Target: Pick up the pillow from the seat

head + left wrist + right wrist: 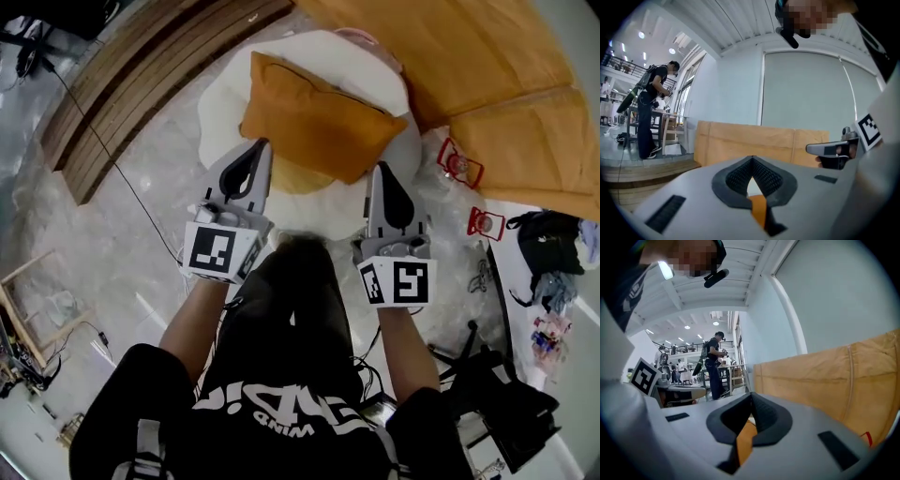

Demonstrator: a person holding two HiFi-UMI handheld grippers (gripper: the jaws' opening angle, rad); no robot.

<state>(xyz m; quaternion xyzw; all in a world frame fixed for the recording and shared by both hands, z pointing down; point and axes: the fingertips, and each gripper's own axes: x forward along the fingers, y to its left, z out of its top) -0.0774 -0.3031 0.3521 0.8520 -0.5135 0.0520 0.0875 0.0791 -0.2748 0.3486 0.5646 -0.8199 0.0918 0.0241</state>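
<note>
White seat (pixel 221 105) under tilted orange pillow (pixel 319 117)

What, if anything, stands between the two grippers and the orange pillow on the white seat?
Nothing visible. The pillow lies uncovered on the white seat. The left gripper and right gripper, both with jaws together, point at its near edge with no object in between. Whether either tip touches it cannot be told.
</note>
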